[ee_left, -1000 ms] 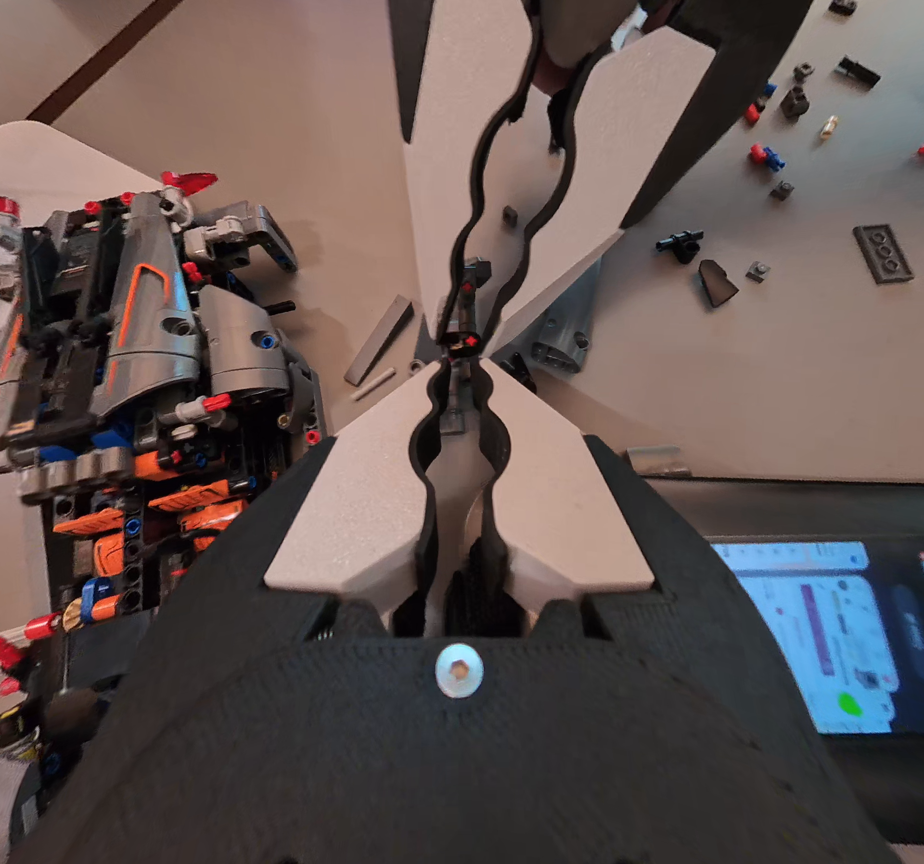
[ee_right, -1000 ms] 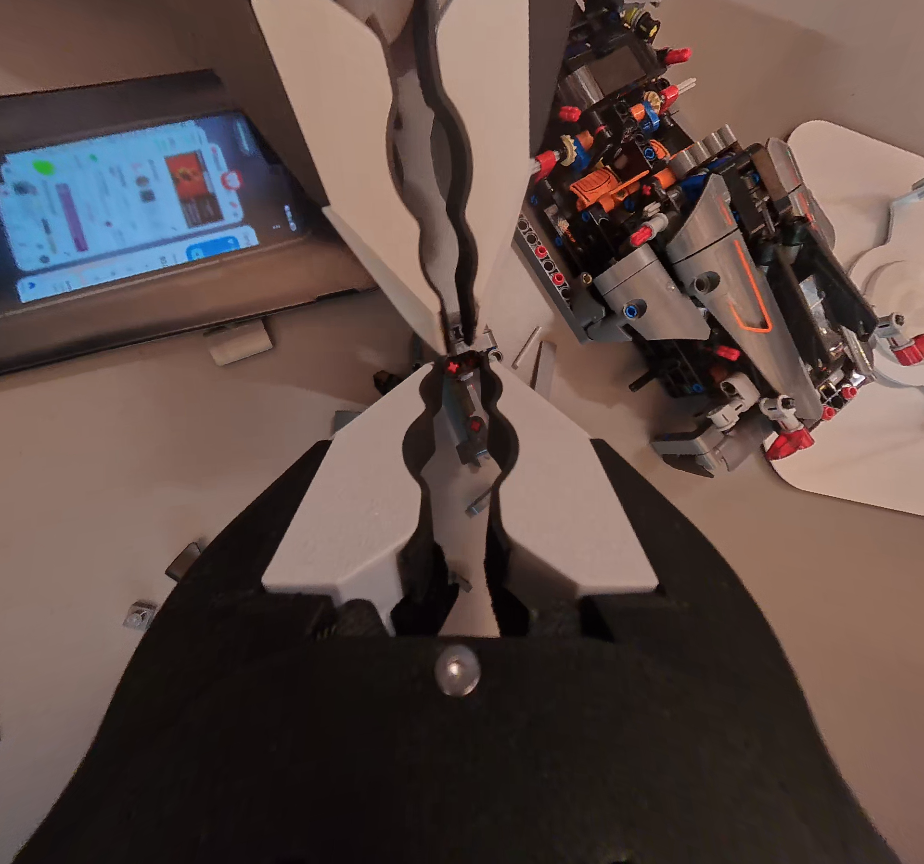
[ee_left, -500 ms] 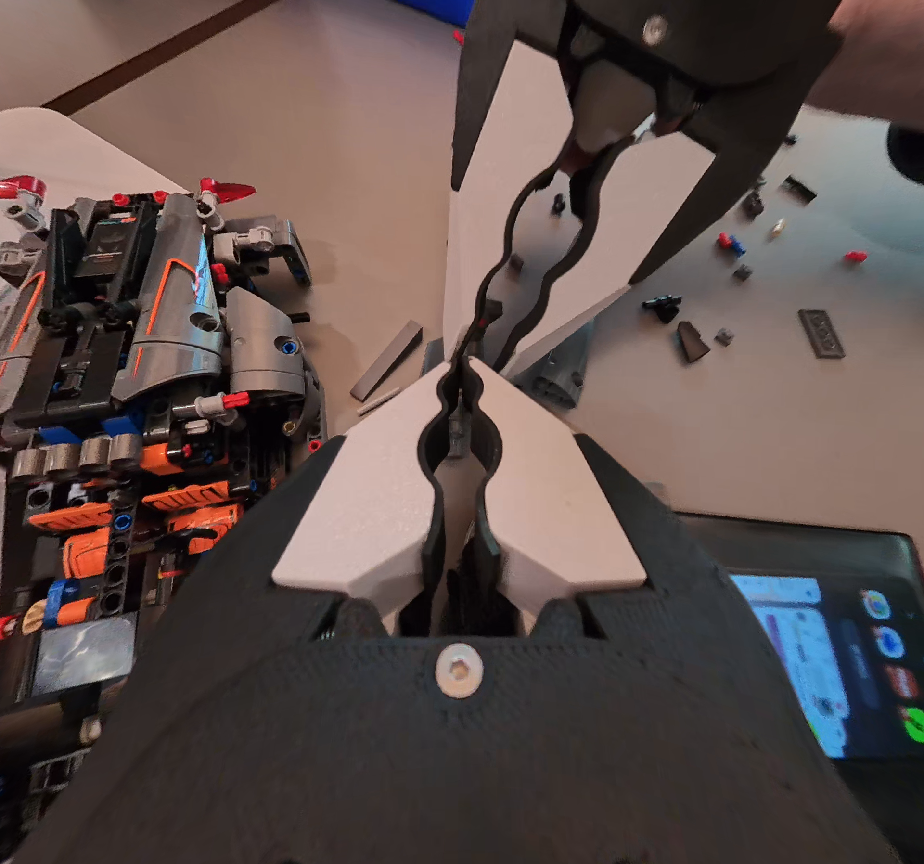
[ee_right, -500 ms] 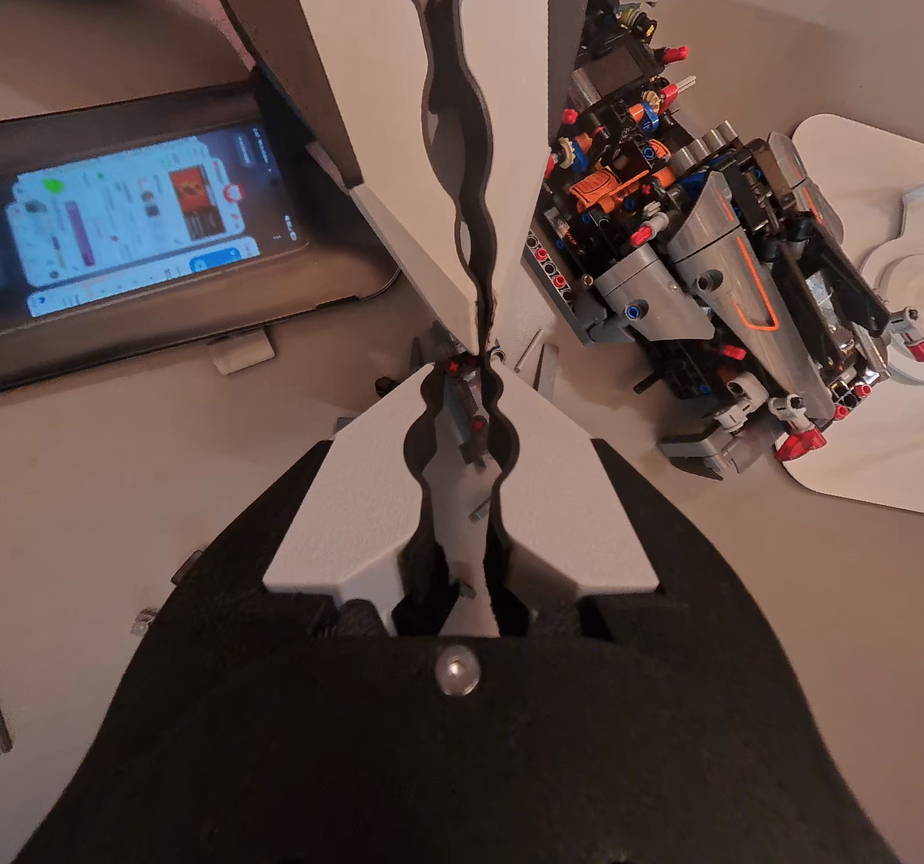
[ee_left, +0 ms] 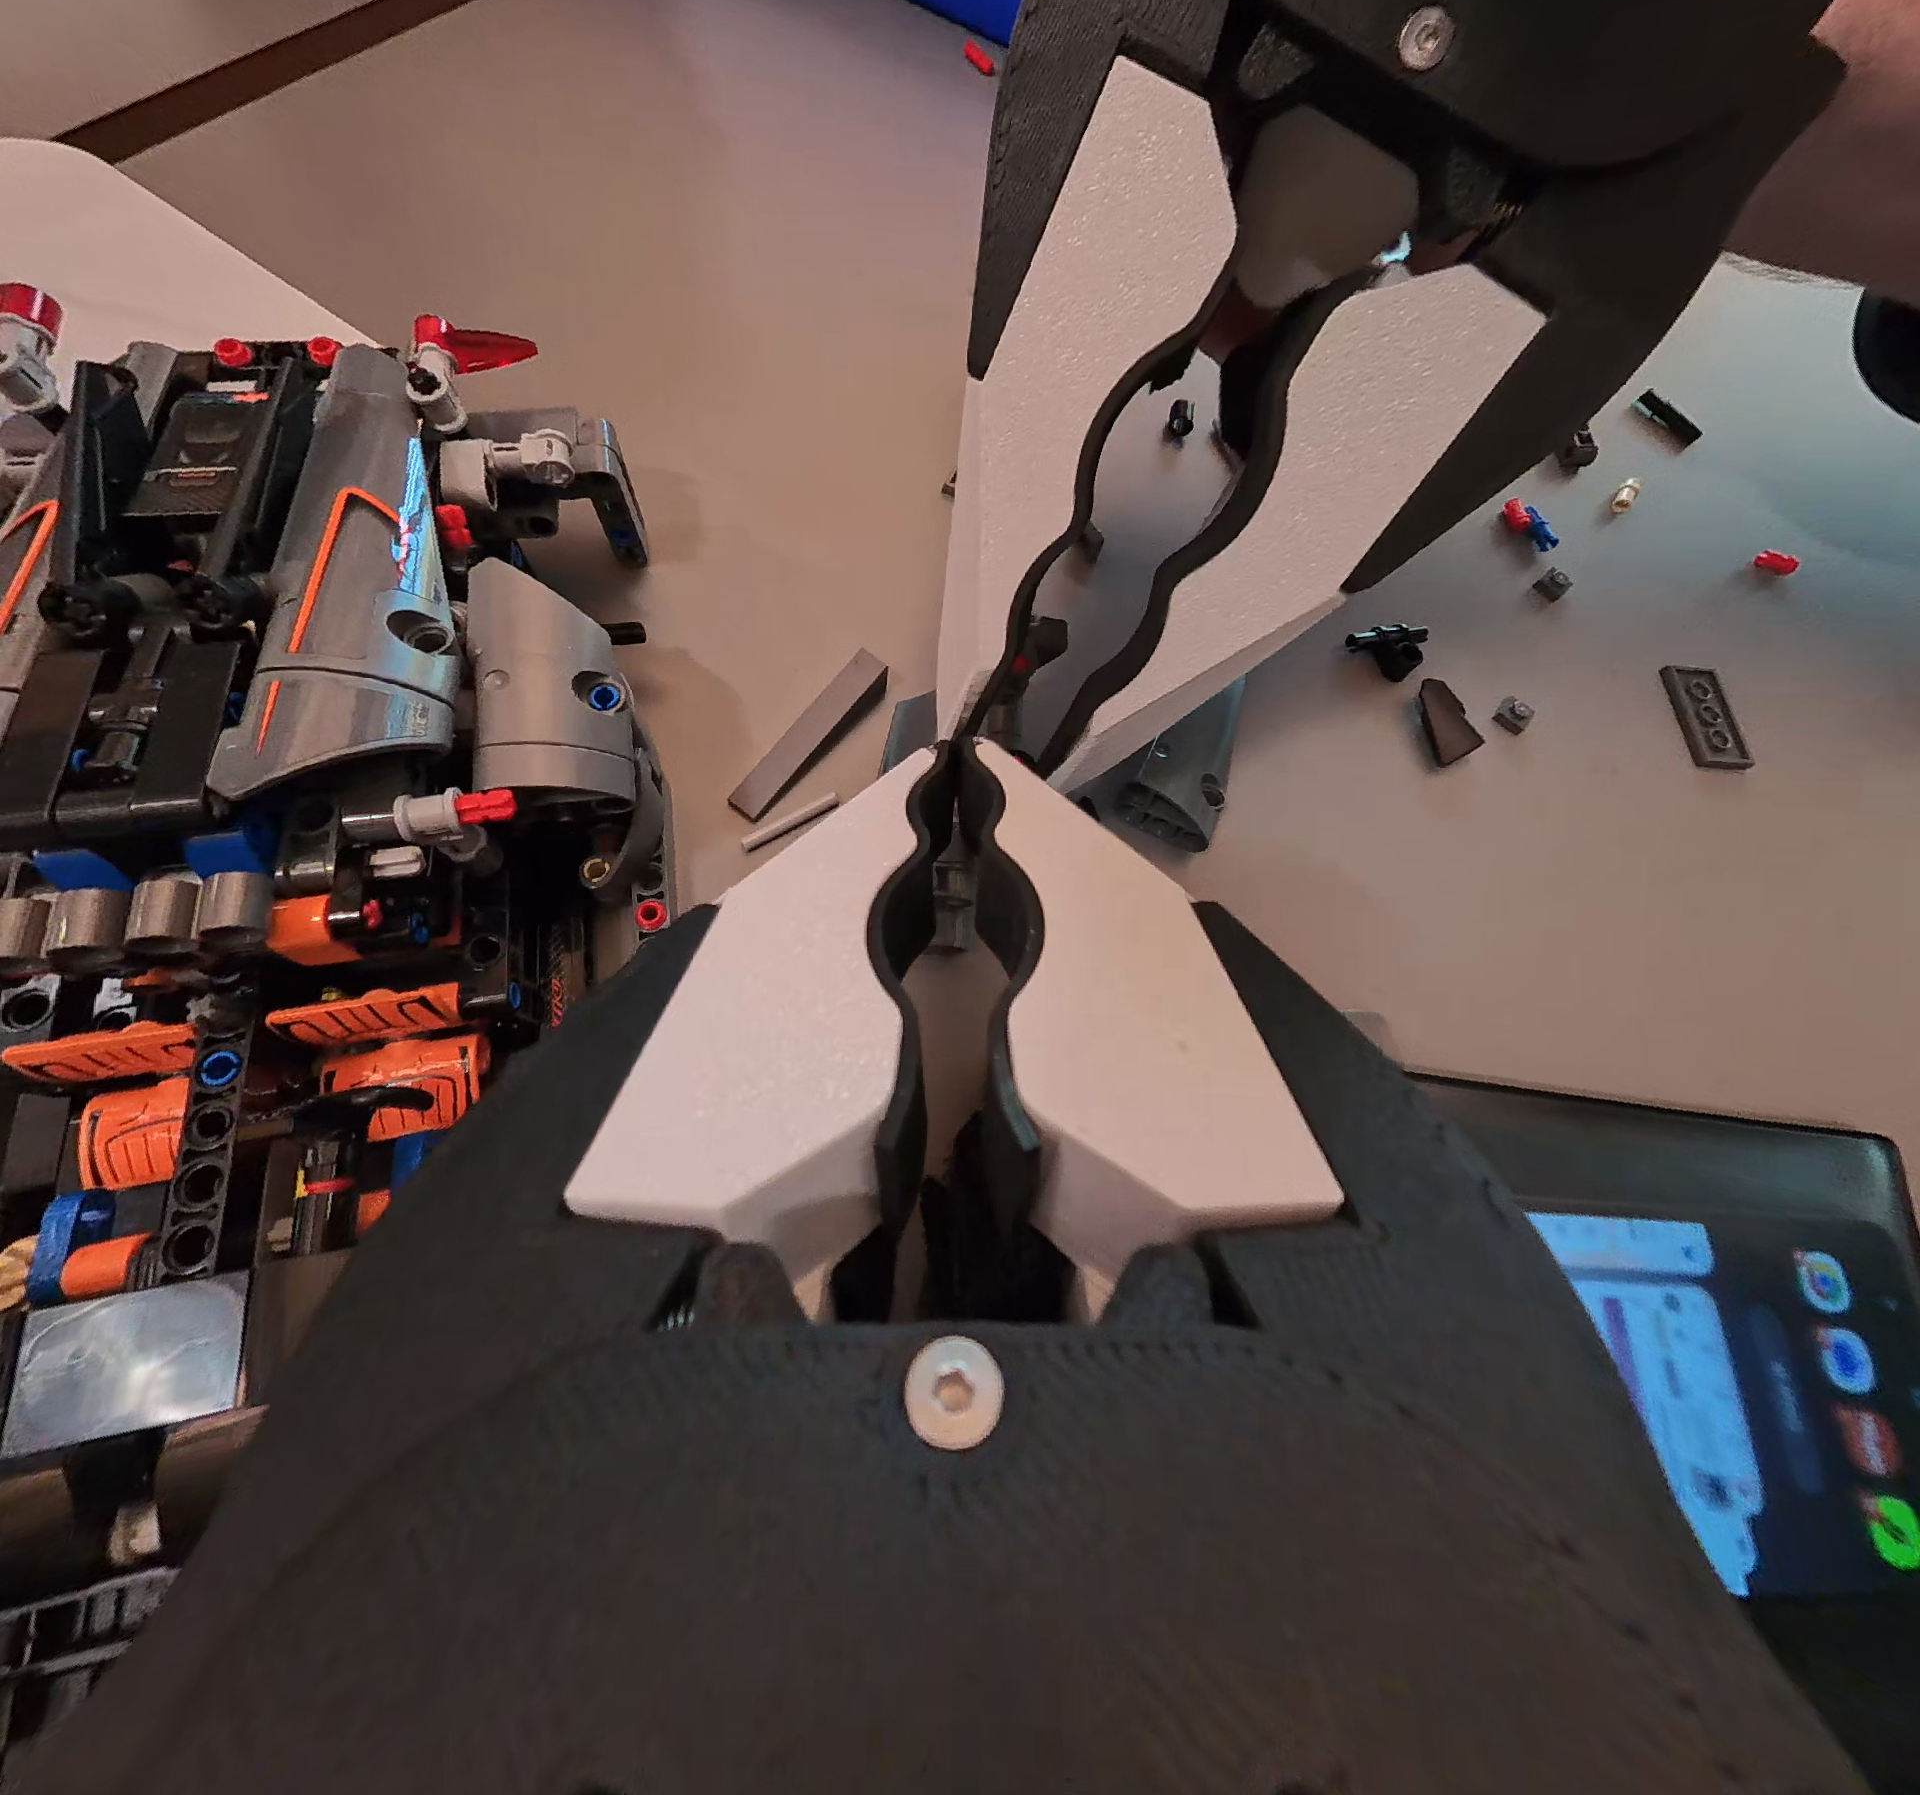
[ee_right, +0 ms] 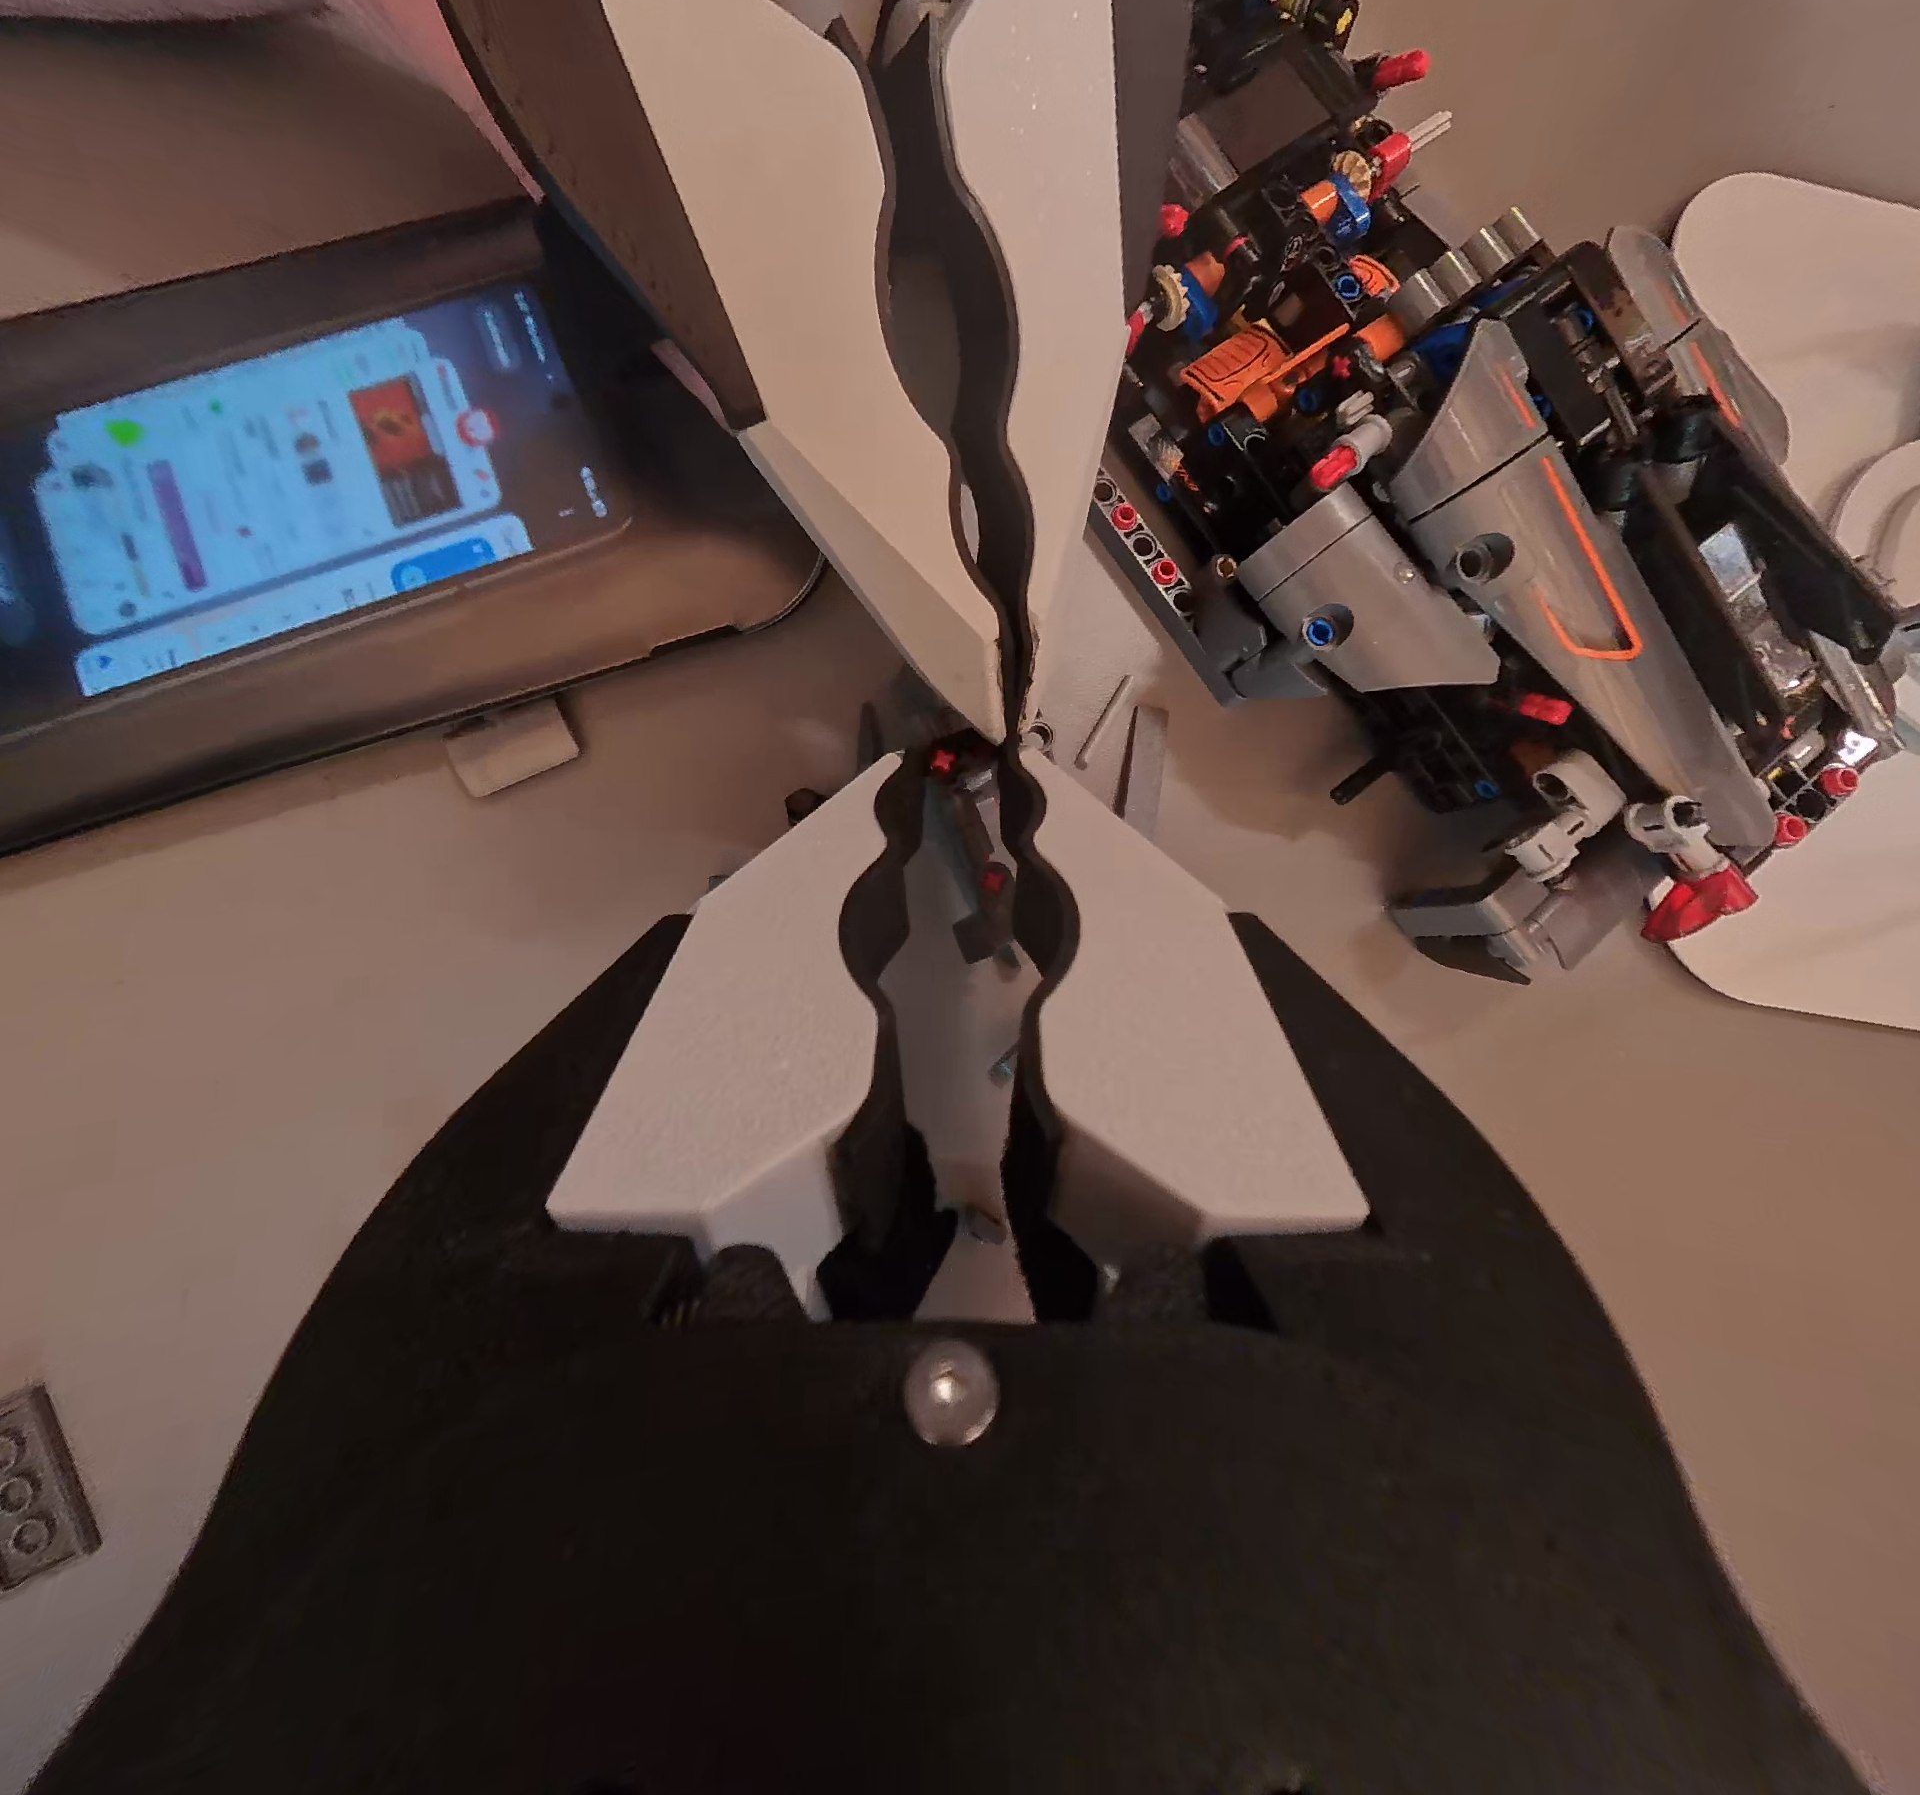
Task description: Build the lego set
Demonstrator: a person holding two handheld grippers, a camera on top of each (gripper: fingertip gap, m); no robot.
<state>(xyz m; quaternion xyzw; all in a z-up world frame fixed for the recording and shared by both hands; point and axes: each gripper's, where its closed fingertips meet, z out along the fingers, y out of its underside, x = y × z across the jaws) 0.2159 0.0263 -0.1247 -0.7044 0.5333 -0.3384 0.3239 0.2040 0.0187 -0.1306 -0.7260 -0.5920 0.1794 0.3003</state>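
A small dark-grey lego sub-assembly with red pins (ee_right: 977,852) is being clamped tip-to-tip between the closed left gripper (ee_left: 954,758) and closed right gripper (ee_right: 1003,758), right of the grey-and-orange lego vehicle (ee_left: 312,706); judged next: aligned pressing together.

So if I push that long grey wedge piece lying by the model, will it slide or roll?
The grey wedge piece lies flat on the table, so it would probably slide, not roll. It looks thin and small, likely light and stiff plastic, so a nudge may spin it. The thin grey rod beside it would likely roll if bumped.
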